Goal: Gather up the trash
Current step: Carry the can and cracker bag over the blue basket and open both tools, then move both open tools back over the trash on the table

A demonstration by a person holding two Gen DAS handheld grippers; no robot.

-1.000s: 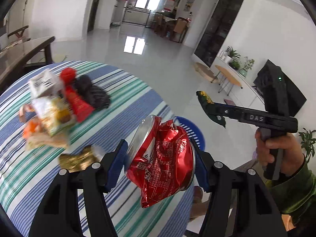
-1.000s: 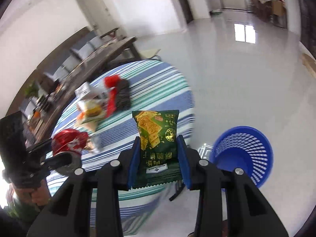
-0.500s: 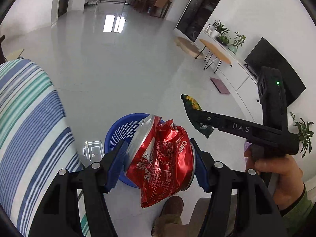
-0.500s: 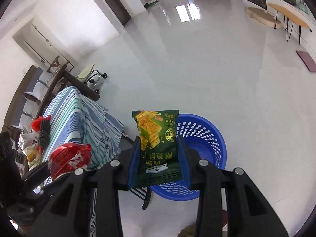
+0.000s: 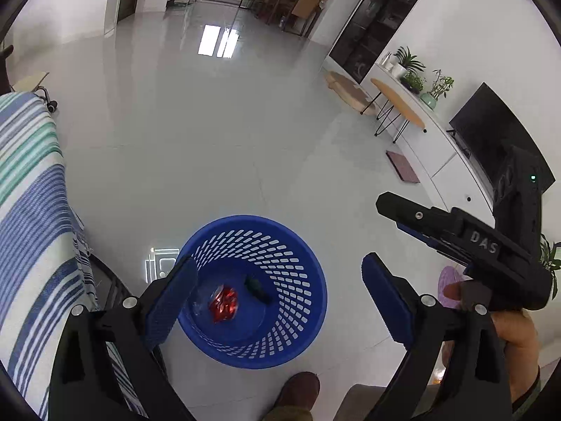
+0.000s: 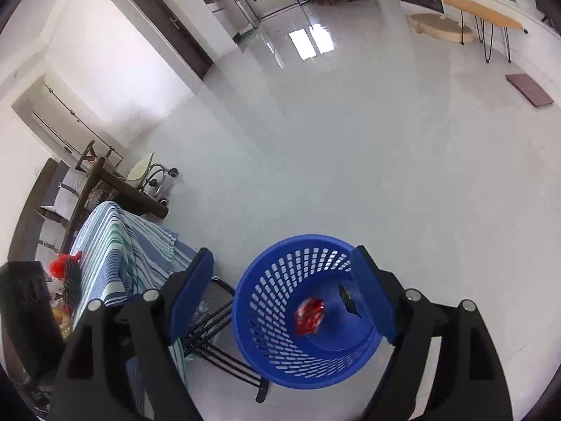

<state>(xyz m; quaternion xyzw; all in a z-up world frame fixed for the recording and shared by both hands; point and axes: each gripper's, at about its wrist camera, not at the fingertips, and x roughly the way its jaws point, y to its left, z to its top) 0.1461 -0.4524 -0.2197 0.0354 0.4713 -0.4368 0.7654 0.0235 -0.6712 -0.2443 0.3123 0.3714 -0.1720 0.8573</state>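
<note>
floor | blue basket on it | striped table beside

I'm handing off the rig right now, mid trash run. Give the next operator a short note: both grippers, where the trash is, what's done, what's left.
Left gripper: jaws opening, nothing between them, above the blue basket.
Right gripper: jaws opening, nothing between them, above the same basket.
Done: the crushed red can and the dark green snack packet are inside the basket on the floor.
Left: more wrappers lie on the striped tablecloth beside the basket; how many, the right wrist view does not show clearly. Go back to the table, pick them up and drop them in the basket.
</note>
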